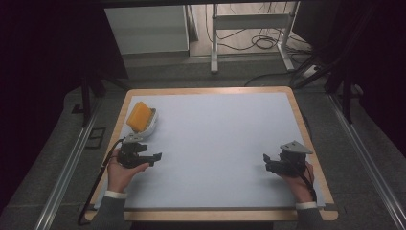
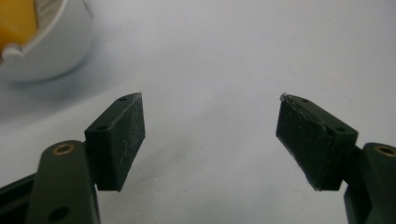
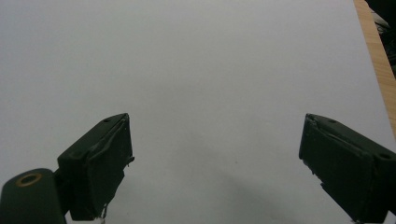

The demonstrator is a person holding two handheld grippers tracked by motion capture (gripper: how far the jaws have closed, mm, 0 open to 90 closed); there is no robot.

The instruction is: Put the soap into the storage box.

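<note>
Both the left tool [image 1: 152, 158] and right tool [image 1: 268, 160] rest spread and empty on the pale blue desk [image 1: 215, 139], so nothing seems begun; the yellow sponge [image 1: 138, 116] in its white bowl [image 1: 150, 125] just beyond the left tool looks the likely first reach.

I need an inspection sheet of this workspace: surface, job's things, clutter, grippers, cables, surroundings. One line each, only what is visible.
Surface: pale sheet on a wooden-edged table, mostly bare.
Job's things: yellow block in a white bowl, far left of the sheet.
Clutter: nothing seen.
Grippers: left gripper and right gripper both hand-held, open, holding nothing, apart from the bowl.
Cables: one trails from the left gripper; more lie on the floor beyond.
Surroundings: white frame legs, dark floor.
</note>
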